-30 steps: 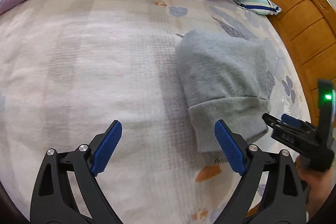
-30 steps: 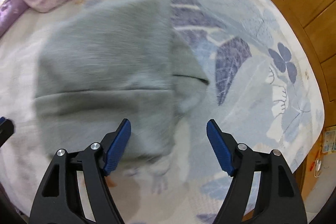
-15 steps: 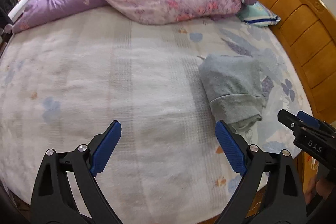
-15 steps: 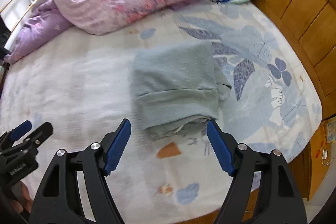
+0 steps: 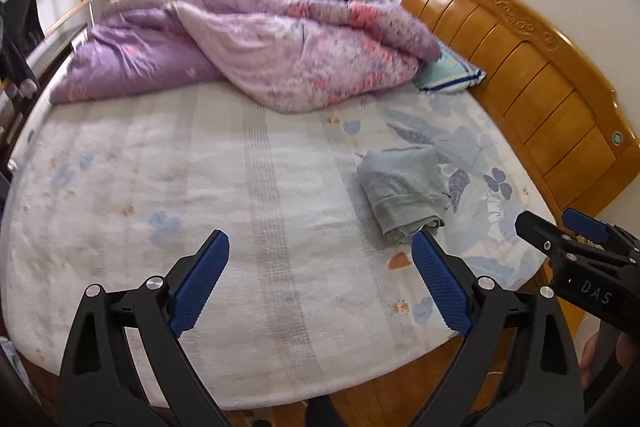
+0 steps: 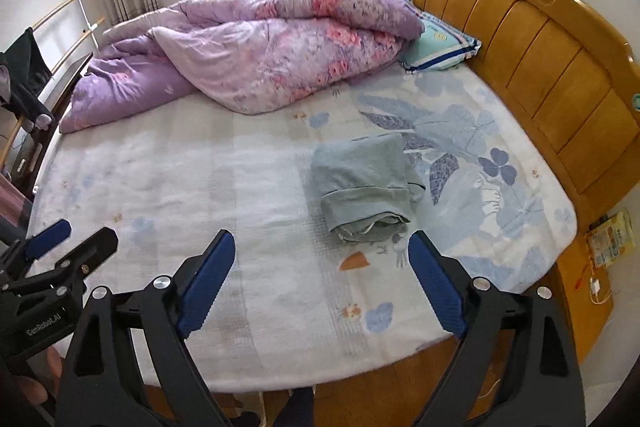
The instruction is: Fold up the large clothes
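A grey-green garment lies folded into a compact bundle on the right half of the bed, near the headboard. My left gripper hangs high above the mattress, well short and left of the bundle, open with nothing between its blue pads. My right gripper is also raised high over the bed's near edge, its jaws opening wider and empty, the bundle lying farther off beyond them. Each gripper shows at the other view's edge: the right one, the left one.
A crumpled purple floral quilt fills the far side of the bed. A teal pillow leans by the wooden headboard on the right. A rail and dark clothes stand at the left; a nightstand sits at the right.
Both grippers have risen and pulled back from the folded garment, which now looks small and far below. The whole bed and room have come into view. The garment stays where it lay.
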`<state>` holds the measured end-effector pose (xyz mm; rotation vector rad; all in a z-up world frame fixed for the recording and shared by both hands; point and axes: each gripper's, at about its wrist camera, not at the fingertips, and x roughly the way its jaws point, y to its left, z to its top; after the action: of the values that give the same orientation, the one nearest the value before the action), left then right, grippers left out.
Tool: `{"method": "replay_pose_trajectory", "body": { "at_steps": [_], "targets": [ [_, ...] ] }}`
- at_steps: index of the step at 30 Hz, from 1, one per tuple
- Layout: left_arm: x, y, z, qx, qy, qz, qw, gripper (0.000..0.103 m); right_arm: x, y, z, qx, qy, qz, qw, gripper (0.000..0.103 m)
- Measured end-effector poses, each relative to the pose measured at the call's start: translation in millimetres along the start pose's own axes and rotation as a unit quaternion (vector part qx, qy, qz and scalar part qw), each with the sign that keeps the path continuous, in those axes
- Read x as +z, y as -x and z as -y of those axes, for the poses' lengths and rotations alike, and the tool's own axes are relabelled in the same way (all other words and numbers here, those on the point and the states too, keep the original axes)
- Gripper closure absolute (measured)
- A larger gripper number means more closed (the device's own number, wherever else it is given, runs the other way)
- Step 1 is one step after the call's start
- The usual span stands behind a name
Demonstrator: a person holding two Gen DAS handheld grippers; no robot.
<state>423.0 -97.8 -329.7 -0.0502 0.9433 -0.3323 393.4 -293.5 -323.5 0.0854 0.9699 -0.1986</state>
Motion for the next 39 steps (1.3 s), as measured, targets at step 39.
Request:
{"method": "replay_pose_trajectory", "body": {
  "at_steps": [39],
  "targets": [
    [-132, 345, 183, 0.121, 0.004, 0.154, 0.9807, 0.005, -115, 318, 88, 0.105, 0.068, 0.136, 0.983, 0.008]
  ]
}}
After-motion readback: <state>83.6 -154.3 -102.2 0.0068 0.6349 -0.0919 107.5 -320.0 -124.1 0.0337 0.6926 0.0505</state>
